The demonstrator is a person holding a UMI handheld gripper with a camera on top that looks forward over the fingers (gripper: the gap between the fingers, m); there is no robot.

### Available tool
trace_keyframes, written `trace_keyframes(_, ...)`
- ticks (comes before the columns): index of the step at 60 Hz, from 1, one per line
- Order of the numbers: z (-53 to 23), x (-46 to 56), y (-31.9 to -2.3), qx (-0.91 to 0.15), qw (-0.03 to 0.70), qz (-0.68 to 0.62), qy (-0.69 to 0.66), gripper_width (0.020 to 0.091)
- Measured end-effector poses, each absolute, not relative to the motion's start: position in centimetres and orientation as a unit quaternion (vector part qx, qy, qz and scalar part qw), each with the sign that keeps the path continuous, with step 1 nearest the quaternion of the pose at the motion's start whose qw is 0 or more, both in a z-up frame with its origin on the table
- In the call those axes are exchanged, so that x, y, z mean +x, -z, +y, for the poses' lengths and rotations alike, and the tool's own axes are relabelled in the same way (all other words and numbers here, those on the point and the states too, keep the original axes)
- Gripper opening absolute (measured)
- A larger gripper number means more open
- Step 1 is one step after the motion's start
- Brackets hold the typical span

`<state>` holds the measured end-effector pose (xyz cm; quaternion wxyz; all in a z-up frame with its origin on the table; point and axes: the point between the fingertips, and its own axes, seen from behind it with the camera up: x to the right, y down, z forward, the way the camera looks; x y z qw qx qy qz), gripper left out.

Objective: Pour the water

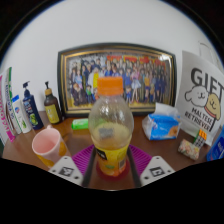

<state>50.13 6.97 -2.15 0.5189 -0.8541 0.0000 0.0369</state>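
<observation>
A clear plastic bottle (111,125) with an orange cap and a yellow label stands upright between my fingers, holding pale liquid. My gripper (112,152) is shut on the bottle, the magenta pads (84,156) pressing its lower sides at the label. A pink cup (47,146) stands on the brown table (150,150) to the left of the bottle, just beyond my left finger. The cup's inside is not visible enough to tell its contents.
A framed group photo (118,75) leans on the wall behind. Several toiletry bottles (30,105) and a small pump bottle (51,106) stand at the back left. A blue tissue pack (160,125) and a white "GIFT" sign (200,95) are at the right.
</observation>
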Motion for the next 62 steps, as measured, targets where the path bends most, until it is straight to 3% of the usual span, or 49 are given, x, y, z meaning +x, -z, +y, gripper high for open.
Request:
trace_keyframes(4, 6.0, 50.0, 3.3, -0.870, 0.490, 0.007, -0.044, 0.0876)
trace_keyframes(7, 5.1, 50.1, 3.2, -0.875, 0.481, 0.016, -0.043, 0.0821)
trace_keyframes(11, 3.5, 50.4, 2.5, -0.881, 0.472, 0.017, -0.030, 0.0861)
trace_keyframes(36, -12.5, 45.4, -8.8, -0.889, 0.458, 0.018, 0.016, 0.0851)
trace_keyframes(62, -19.8, 42.7, -12.7, -0.881, 0.469, 0.034, 0.045, 0.0853)
